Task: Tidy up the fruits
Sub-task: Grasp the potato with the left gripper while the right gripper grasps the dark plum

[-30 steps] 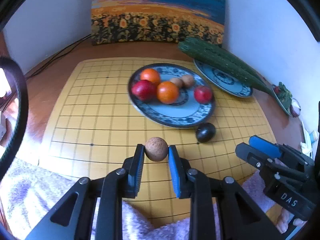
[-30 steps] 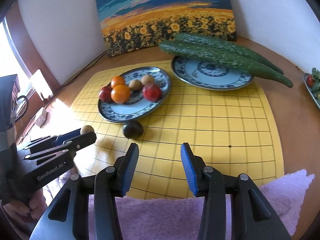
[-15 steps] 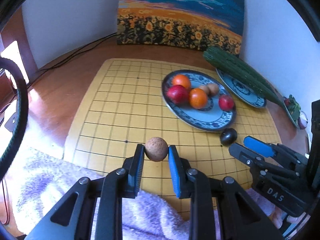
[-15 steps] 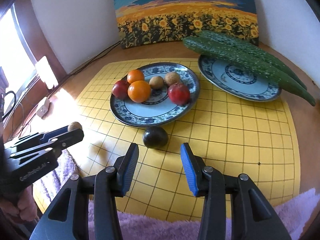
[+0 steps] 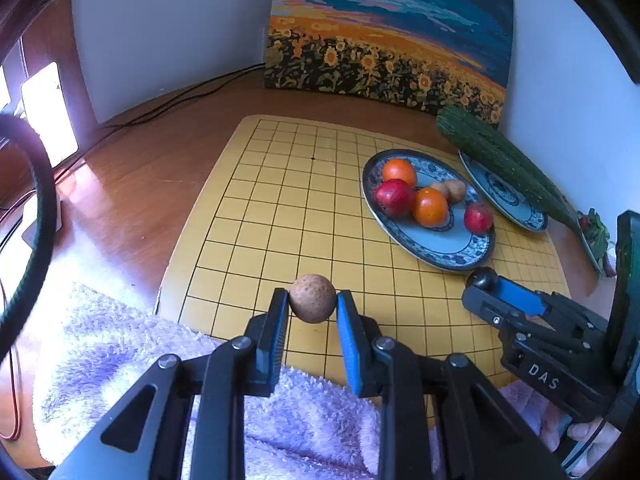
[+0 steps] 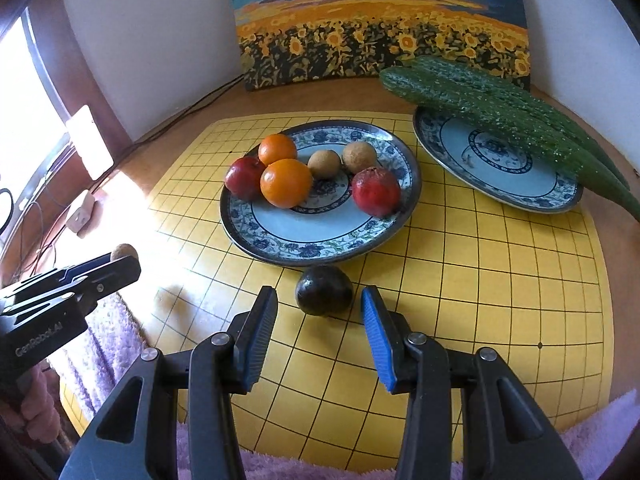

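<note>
Bright daylight pours in from the window (image 6: pixel 24 92) on the left, blowing out the mat's (image 6: pixel 160 216) left edge; heavy fisheye curving, dark corners.

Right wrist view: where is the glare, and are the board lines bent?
Right wrist view: strong window glare washes out the board's left edge; the grid lines bow outward from fisheye distortion. Left wrist view: the same bending, with glare on the wooden table at left.
</note>
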`<action>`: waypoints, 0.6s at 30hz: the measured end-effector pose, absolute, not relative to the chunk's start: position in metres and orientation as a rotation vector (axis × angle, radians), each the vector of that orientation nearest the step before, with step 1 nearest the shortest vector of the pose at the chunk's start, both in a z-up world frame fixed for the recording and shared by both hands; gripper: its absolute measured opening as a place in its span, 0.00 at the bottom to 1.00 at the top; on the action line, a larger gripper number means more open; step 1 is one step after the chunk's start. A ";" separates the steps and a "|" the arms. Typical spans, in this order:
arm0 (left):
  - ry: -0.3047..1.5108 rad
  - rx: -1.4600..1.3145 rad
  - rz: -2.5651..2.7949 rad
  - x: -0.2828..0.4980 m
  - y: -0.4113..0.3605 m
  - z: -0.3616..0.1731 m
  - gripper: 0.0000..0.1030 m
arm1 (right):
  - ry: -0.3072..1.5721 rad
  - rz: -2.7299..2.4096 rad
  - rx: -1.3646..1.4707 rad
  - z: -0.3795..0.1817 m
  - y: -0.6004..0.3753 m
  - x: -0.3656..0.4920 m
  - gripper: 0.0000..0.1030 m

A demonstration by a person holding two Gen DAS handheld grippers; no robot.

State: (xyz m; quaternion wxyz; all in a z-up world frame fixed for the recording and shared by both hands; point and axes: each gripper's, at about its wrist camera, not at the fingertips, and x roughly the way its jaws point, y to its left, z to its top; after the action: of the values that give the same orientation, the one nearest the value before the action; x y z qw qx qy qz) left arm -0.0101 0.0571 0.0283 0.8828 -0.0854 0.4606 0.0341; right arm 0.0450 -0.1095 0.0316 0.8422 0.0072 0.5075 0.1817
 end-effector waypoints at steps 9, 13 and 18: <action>0.955 -0.187 0.070 -0.011 0.059 0.028 0.25 | 1.066 0.378 0.006 0.028 -0.105 0.048 0.43; 0.953 -0.187 0.072 -0.012 0.059 0.028 0.25 | 1.062 0.377 -0.002 0.027 -0.105 0.050 0.43; 0.954 -0.189 0.071 -0.012 0.059 0.027 0.25 | 1.056 0.372 0.007 0.026 -0.108 0.050 0.34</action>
State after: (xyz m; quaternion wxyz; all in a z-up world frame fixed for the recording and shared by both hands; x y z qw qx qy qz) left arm -0.0116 0.0591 0.0269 0.8835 -0.0908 0.4583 0.0339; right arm 0.0499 -0.1078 0.0261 0.8473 0.0033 0.5009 0.1764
